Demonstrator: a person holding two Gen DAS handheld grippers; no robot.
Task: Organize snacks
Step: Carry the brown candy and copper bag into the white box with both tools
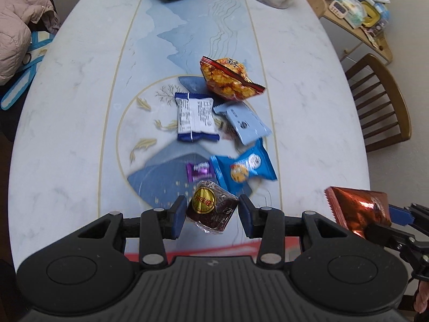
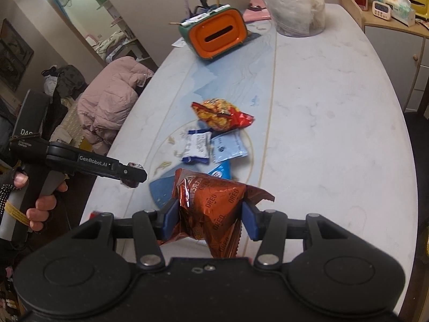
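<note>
Copper-foil Oreo packet (image 2: 211, 209) sits clamped in our right gripper (image 2: 210, 214). Our left gripper (image 1: 211, 213) pinches a dark wrapped roll (image 1: 211, 206) above the marble-print table (image 1: 308, 107).

two wrist fisheyes, each steeply down over its own tongs, near the table (image 1: 308, 123) (snack pile (image 1: 214, 123) shared)

Black gripper (image 1: 211, 216), blue pads (image 1: 179, 216), silver screws

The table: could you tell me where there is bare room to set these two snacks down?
The table is bare between the snack pile and the edge by the wooden chair, and between the orange packet and the orange box. The centre is crowded.
</note>
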